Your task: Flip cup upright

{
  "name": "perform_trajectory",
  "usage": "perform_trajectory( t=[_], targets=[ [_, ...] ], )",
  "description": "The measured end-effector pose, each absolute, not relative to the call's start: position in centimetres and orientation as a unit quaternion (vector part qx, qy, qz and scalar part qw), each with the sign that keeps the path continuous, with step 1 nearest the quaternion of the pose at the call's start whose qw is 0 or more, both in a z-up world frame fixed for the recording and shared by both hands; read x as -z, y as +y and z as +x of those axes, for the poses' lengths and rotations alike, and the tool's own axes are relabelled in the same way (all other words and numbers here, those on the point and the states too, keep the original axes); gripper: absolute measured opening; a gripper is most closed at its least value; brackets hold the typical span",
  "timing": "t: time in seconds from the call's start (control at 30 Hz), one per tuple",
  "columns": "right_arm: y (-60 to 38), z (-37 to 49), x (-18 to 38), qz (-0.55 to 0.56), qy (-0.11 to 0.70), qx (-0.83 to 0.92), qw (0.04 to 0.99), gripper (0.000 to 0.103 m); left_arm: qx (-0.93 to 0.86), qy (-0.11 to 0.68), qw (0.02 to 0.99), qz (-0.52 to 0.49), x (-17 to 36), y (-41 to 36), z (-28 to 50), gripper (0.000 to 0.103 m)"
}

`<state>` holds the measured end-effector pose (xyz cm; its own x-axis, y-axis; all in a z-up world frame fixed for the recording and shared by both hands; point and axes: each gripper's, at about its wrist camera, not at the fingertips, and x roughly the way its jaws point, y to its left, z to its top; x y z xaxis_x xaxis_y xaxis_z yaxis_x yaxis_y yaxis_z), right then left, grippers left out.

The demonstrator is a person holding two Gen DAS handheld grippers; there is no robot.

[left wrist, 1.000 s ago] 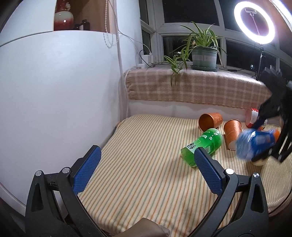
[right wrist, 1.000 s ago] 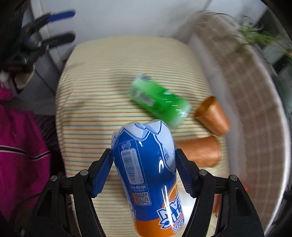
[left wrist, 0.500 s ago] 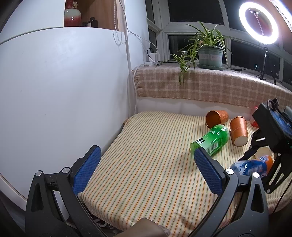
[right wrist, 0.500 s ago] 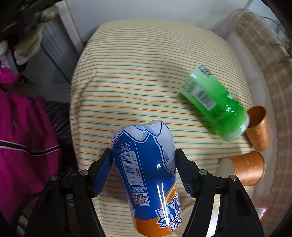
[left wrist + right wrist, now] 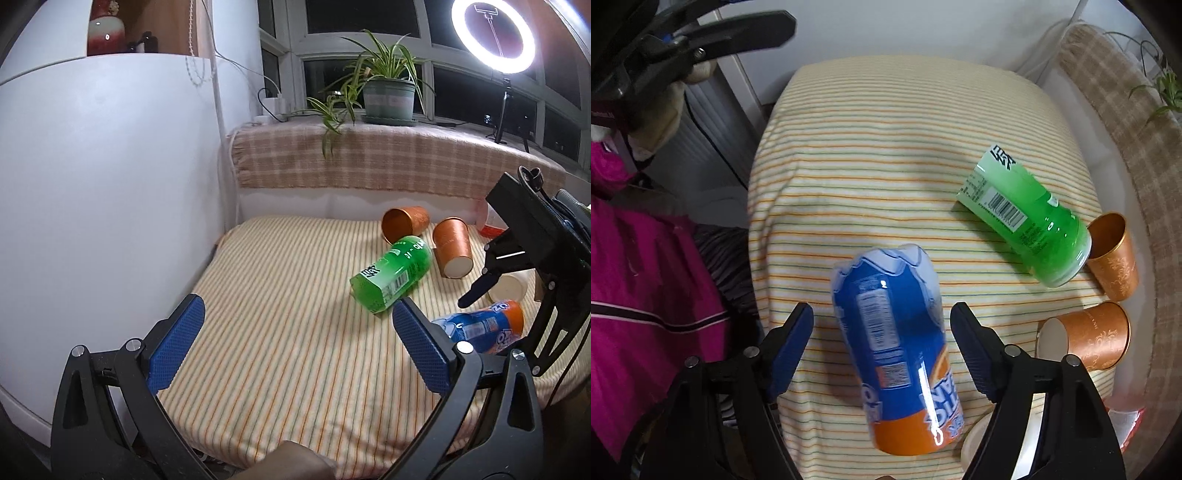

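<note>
Two tools in view. The right tool (image 5: 882, 347) stands spread wide, its blue pads on either side of the blue-and-orange cup (image 5: 897, 354) but clear of it, with gaps on both flanks; it grips nothing. The cup lies on its side on the striped bed (image 5: 886, 122), orange end toward the camera, pale end pointing away, so it is not yet upright. Judgement: the tool straddles the cup to line up a fresh grasp across the body, from which a wrist turn could stand it up.

The left tool (image 5: 295, 347) is also wide open and empty, held low over the near edge of the bed, well apart from the cups; it appears parked out of the way.

Beyond the blue cup: a green cup (image 5: 1027, 218) on its side, touching or nearly touching one of two copper cups (image 5: 1112, 258), the second (image 5: 1089, 339) also on its side. A white cup (image 5: 508, 288) sits just beside the blue one.

Risk: smooth, rounded wall may roll on soft bedding as the pads close.
</note>
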<state>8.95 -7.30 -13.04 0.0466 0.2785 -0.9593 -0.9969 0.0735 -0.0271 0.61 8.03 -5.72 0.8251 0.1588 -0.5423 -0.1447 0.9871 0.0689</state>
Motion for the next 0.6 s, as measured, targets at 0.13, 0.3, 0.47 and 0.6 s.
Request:
perform_trajectory(
  t=[0.13,0.3,0.47,0.6],
  targets=[
    [-7.6,8.8,12.2,-0.396,0.425,-0.541,0.609,0.076,-0.036,0.292,0.956,0.015,5.3,7.6,1.0,0.103],
    [-10.6,9.3,9.7,-0.312,0.412,-0.507,0.689,0.076,0.070,0.312,0.945,0.061,4.8,5.4,2.7,0.103],
    [-15.9,8.2,9.1,-0.215,0.421,-0.444,0.762,0.076,0.196,0.356,0.905,0.122,5.4,1.5,5.1,0.103],
    [-19.9,5.8,9.8,-0.155,0.434,-0.384,0.800,0.076,0.258,0.373,0.875,0.172,6.3,-2.2,6.1,0.103]
  ],
)
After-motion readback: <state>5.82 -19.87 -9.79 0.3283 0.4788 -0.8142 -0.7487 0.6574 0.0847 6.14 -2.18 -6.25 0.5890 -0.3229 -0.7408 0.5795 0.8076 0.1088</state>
